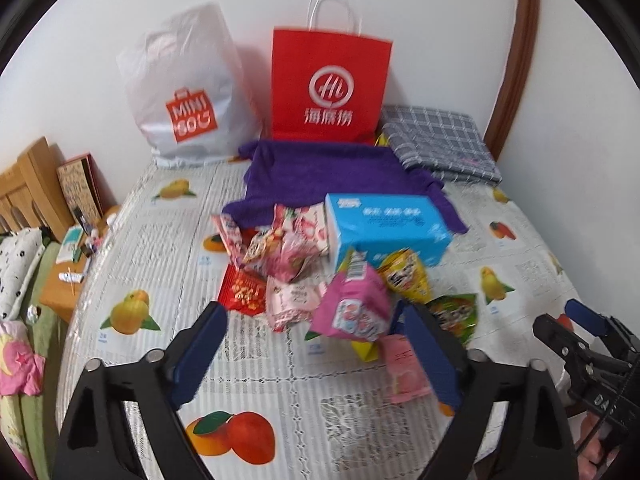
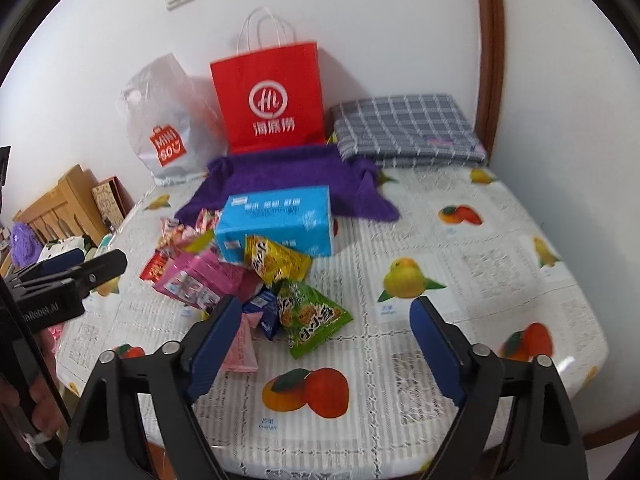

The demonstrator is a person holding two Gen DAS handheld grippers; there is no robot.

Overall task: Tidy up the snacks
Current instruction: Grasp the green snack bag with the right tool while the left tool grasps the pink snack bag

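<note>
A heap of snack packets lies mid-table: a blue box (image 1: 386, 228) (image 2: 280, 226), a pink packet (image 1: 352, 306) (image 2: 196, 280), a yellow packet (image 1: 404, 276) (image 2: 274, 262), a green packet (image 2: 312, 316) (image 1: 456, 312), a red packet (image 1: 244, 292) and small pink sachets (image 1: 292, 296). My left gripper (image 1: 312, 320) is open, just in front of the heap, its right finger beside the pink packet. My right gripper (image 2: 326, 316) is open and empty, with the green packet between its fingertips' line and the heap. Each gripper shows at the edge of the other's view.
A red paper bag (image 1: 330, 84) (image 2: 272, 100) and a white Miniso plastic bag (image 1: 188, 92) (image 2: 168, 120) stand at the wall. A purple cloth (image 1: 320, 172) (image 2: 288, 176) and a folded plaid cloth (image 1: 440, 140) (image 2: 408, 128) lie behind the heap. The fruit-print tablecloth (image 1: 160, 240) covers the table.
</note>
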